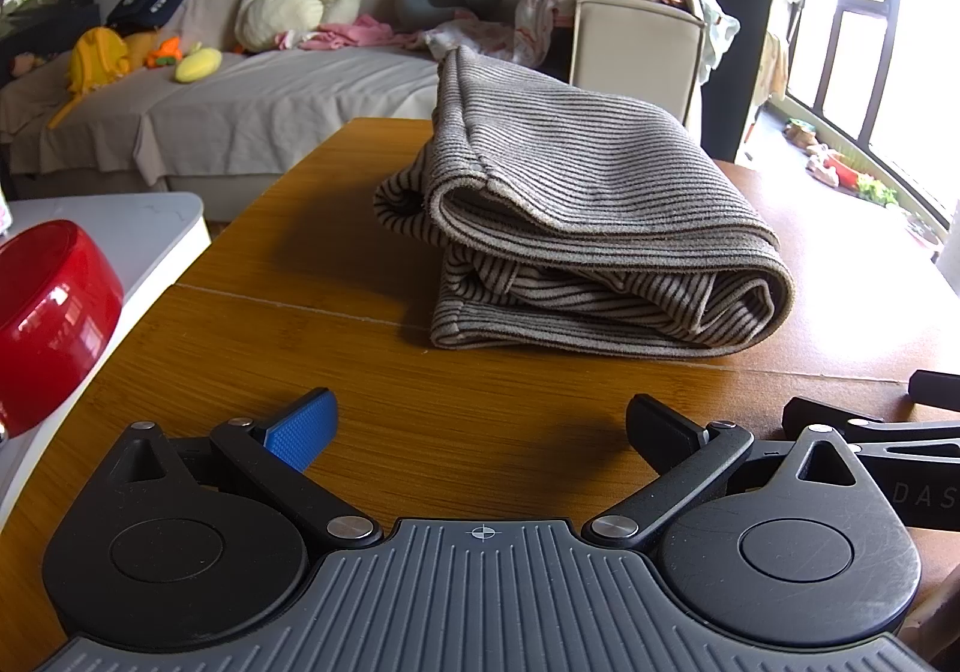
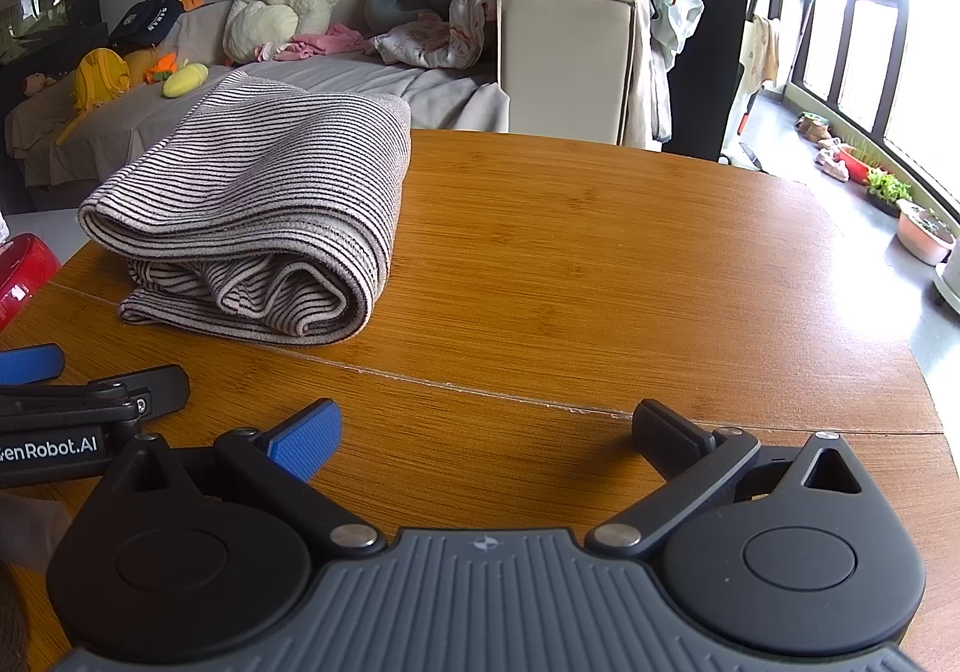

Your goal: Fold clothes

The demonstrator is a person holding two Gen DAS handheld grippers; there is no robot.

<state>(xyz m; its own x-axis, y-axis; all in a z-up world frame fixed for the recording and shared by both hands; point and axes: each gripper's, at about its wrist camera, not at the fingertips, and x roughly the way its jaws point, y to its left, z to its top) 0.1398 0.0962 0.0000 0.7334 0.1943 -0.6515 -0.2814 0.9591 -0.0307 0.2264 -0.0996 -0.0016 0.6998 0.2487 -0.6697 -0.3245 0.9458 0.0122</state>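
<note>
Resting on the wooden table, a folded striped garment is seen before a sofa. Clothes are heaped on a beige hamper. Both the left gripper and the right gripper are spread, empty.

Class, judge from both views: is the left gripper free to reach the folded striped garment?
Probably yes. The left gripper is open, and only bare table lies between it and the striped garment.
</note>
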